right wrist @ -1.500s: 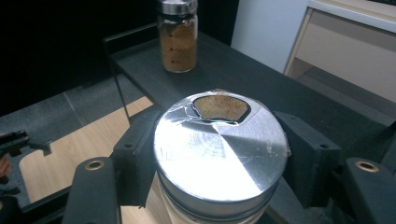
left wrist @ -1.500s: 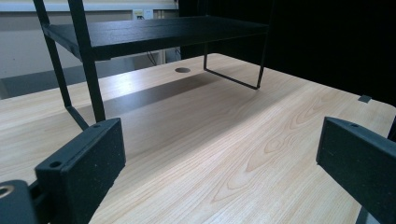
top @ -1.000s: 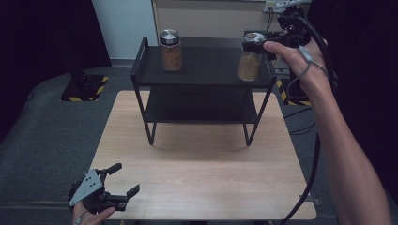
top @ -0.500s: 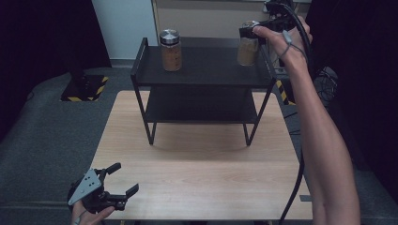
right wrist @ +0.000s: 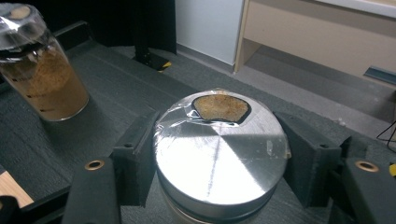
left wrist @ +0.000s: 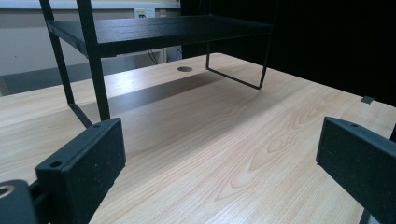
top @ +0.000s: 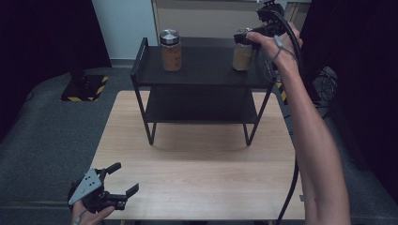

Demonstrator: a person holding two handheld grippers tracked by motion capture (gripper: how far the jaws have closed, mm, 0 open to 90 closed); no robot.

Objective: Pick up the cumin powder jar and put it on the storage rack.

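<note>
Jar (right wrist: pixel 220 154) between right gripper (right wrist: pixel 219 149) pads

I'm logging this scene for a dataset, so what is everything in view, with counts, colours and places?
Jars: two, clear glass with silver lids and brown granular fill; left jar and right jar both at the top shelf.
Shelf rack: one, black, two tiers, at the table's far end.
Table: one, light wood.
Floor mat: grey, around the table.
Left tongs: black, open, at the table's near left corner.
Right tongs: black, shut on the right jar's lid.
</note>
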